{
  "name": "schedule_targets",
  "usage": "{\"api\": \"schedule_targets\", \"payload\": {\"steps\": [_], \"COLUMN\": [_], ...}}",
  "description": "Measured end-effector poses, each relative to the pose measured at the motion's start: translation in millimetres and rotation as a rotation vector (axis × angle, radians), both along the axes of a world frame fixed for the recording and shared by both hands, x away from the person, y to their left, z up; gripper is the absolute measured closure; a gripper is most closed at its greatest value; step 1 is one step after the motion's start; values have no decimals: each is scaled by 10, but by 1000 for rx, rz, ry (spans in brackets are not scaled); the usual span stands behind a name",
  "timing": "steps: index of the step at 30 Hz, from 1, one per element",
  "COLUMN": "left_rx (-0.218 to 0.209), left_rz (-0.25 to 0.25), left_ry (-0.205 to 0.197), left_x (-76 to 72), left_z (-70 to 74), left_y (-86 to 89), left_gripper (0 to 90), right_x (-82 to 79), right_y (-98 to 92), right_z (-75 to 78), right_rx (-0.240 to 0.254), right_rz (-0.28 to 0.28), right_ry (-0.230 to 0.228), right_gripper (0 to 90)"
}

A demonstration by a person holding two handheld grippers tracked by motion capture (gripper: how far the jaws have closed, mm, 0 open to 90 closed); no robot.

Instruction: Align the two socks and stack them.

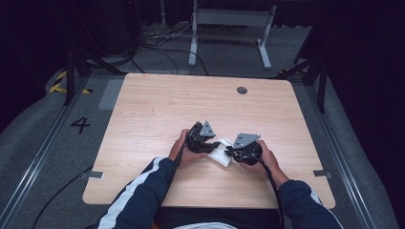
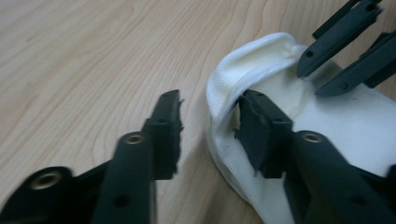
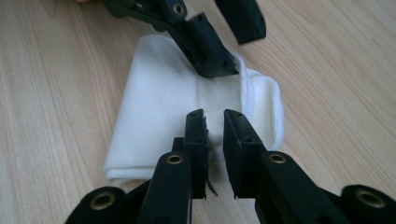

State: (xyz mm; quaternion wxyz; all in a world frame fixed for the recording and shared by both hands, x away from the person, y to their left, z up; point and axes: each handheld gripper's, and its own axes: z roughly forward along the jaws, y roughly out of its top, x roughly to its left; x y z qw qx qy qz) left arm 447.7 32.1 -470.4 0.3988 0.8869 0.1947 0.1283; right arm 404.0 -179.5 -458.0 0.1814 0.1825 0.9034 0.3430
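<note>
A folded white cloth lies on the wooden table between my two grippers. My left gripper comes at it from the left, open. In the left gripper view one jaw rests on bare wood and the other sits at the cloth's raised folded rim. My right gripper meets it from the right. Its jaws stand a narrow gap apart over the cloth, whose fabric shows through the gap without being pressed. Each gripper view also shows the other gripper's jaws on the cloth's far side.
A round cable hole sits near the table's far edge. Beyond the table stand a grey metal frame and loose cables on the floor. A "4" mark is on the floor at the left. Bare wood surrounds the cloth.
</note>
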Motion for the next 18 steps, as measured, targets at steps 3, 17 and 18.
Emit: {"api": "schedule_targets", "payload": {"steps": [3, 17, 18], "left_rx": [27, 69, 71], "left_rz": [14, -40, -44], "left_ry": [-25, -9, -8], "left_x": [-49, -515, -547], "left_z": [90, 281, 279], "left_y": [45, 494, 530], "left_gripper": [431, 363, 362], "right_x": [-11, -197, -213], "right_y": [-10, -82, -89], "right_z": [20, 222, 230], "right_rx": [0, 20, 20], "right_rz": [-4, 55, 62], "right_ry": [-11, -40, -38], "right_gripper": [788, 787, 783]}}
